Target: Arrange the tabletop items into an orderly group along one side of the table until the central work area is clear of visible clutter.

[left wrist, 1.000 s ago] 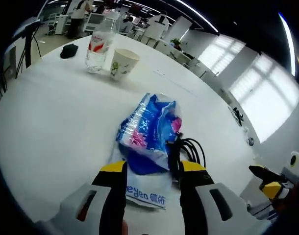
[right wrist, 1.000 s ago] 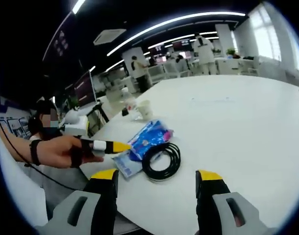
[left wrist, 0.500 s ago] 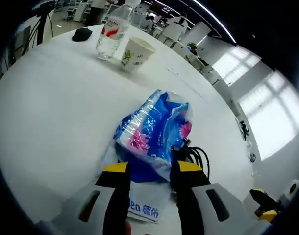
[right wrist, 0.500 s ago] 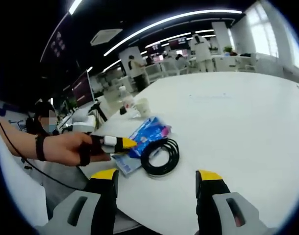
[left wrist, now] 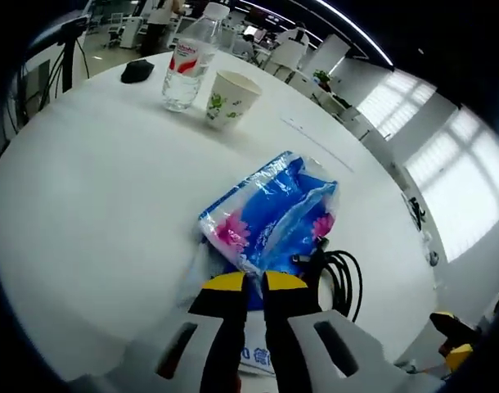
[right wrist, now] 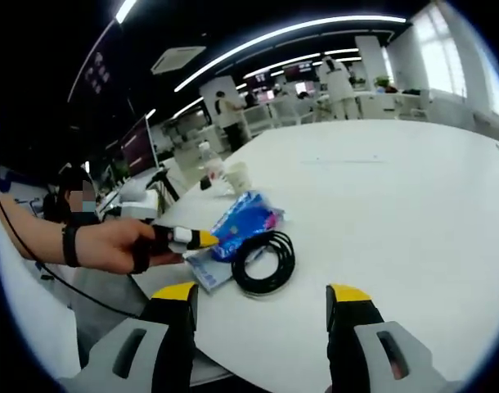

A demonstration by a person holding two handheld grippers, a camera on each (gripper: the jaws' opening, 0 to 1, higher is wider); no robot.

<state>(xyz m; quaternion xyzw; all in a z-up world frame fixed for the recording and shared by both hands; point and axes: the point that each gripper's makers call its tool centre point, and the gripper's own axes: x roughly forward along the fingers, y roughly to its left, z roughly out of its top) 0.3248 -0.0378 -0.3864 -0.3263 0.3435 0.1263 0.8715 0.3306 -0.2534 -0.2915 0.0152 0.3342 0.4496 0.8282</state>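
Pinching the near edge of the tissue pack [left wrist: 270, 217], left claw [left wrist: 253, 282] is nearly closed. Soft, light, crinkly wrap looks slippery; right claw [right wrist: 262, 293] gapes wide, empty.

Yellow-tipped black jaws on each grey tool [right wrist: 262, 299]; black wristband [right wrist: 68, 246] on the arm

Open-plan office: long ceiling light strips [right wrist: 290, 34], rows of desks and chairs [right wrist: 258, 123], wall screens [right wrist: 139, 135], big bright windows [left wrist: 446, 192], people standing about [right wrist: 231, 115].
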